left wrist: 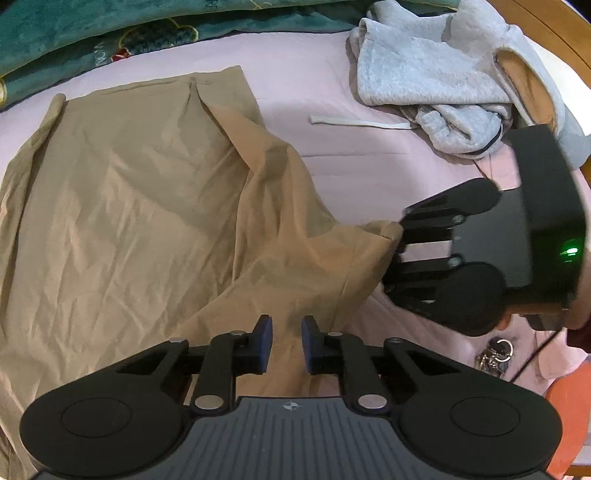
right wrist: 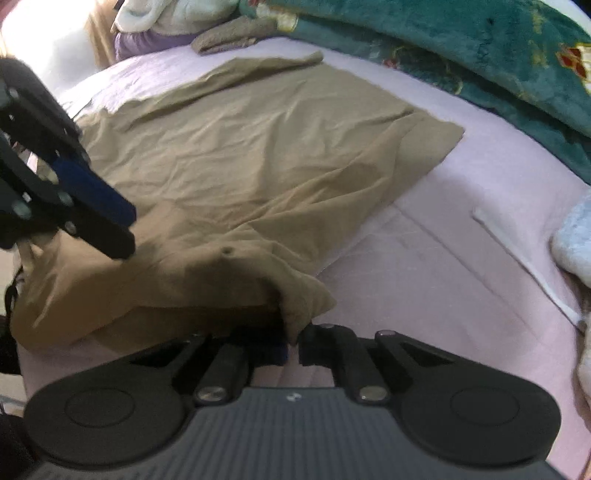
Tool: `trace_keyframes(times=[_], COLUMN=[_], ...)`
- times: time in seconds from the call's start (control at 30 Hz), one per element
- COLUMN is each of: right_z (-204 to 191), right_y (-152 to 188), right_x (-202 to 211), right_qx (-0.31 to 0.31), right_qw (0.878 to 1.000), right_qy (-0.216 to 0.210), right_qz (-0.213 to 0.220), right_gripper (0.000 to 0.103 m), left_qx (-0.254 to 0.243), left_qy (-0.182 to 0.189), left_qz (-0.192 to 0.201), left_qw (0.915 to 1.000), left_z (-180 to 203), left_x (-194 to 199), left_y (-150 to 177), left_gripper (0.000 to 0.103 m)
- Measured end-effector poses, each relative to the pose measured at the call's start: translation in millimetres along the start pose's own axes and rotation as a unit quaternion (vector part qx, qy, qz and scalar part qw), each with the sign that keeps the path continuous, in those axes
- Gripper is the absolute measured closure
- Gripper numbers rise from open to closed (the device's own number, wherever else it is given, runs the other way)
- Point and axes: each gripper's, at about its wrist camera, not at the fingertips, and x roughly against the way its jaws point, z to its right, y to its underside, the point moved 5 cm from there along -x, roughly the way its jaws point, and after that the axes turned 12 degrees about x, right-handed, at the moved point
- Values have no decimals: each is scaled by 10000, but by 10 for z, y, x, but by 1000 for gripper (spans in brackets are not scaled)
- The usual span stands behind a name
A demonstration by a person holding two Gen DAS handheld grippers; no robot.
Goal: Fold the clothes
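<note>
Pink bedsheet covers the bed, w/ a teal embroidered blanket bunched along the far edge. Tan garment lies spread mostly flat on the sheet, wrinkled, its near-right corner pulled up off the bed into a ridge. Right gripper is clamped on that corner: cloth bunches btwn the fingers, which are nearly together. From the left wrist view the same gripper comes in from the right side, tan fabric drawn tight to its tips. Left gripper sits over the garment's near edge, jaws parted w/ a gap, blue pads visible, fabric seen btwn them but not pinched. Grey hoodie is heaped at the far right of the bed, well apart from the tan piece; its white drawstring trails onto the sheet. Keys lie near the bed's right edge.
</note>
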Motion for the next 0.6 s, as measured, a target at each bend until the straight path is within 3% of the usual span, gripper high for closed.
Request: trace_keyframes(times=[0.2, 0.33, 0.6], right_z=[-25, 18, -236], right_y=[85, 272, 731], right_x=[548, 855, 840], right_qx=[-221, -682, -1270], right_qw=[9980, 9920, 9741], right_qy=[372, 607, 613], right_qz=[-466, -876, -1770], right_gripper=[99, 99, 95], left_qx=[-163, -297, -440], left_qy=[107, 291, 417], left_qz=[79, 20, -287], left_qw=[9998, 9991, 9977], left_z=[168, 309, 226], left_x=[200, 314, 479], left_y=[-5, 62, 422], left_gripper=[81, 79, 77])
